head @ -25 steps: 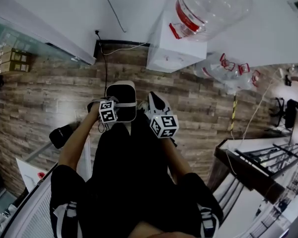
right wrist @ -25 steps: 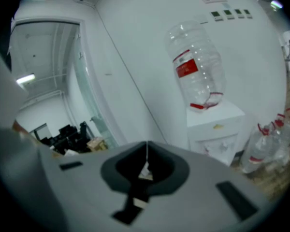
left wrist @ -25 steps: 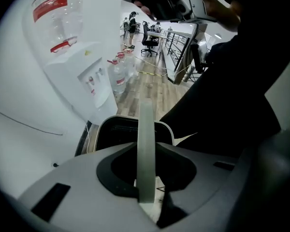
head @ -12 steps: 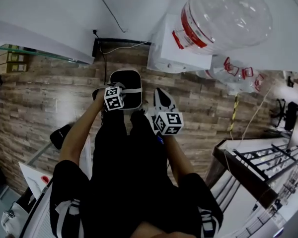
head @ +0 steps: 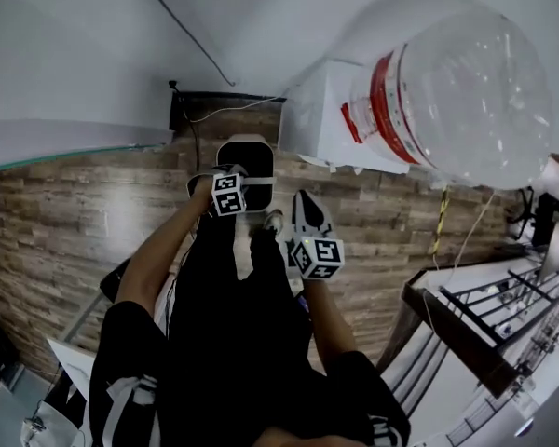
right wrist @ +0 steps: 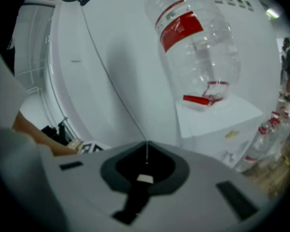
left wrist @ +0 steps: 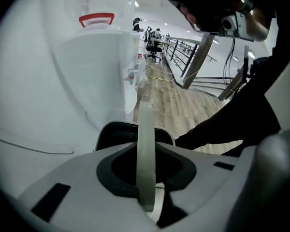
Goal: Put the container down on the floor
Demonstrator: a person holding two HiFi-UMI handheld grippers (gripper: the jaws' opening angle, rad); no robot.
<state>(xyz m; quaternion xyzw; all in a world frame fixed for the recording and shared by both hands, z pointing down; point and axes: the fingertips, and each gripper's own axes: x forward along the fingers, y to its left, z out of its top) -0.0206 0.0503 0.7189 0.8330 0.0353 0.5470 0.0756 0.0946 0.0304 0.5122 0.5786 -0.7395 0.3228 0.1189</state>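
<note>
The container (head: 246, 159) is a white bin with a dark inside, seen from above over the wooden floor in front of the person's legs. My left gripper (head: 225, 179) is at its near rim, shut on its pale strap handle (left wrist: 146, 129), which stands upright between the jaws (left wrist: 145, 150). The bin's rim (left wrist: 117, 128) shows just beyond the jaws. Whether the bin touches the floor I cannot tell. My right gripper (head: 304, 214) is to the right of the bin, apart from it. In the right gripper view its jaws (right wrist: 146, 152) meet with nothing between them.
A white water dispenser (head: 328, 124) with a big clear bottle (head: 470, 101) on top stands against the wall just right of the bin. A black cable (head: 182, 35) runs down the wall. A dark railing (head: 475, 319) lies at the right. Wooden floor (head: 74, 212) extends left.
The bin and my left gripper have moved farther from the person, toward the wall and dispenser. The right gripper has stayed beside the legs. The bottle looms larger in the head view.
</note>
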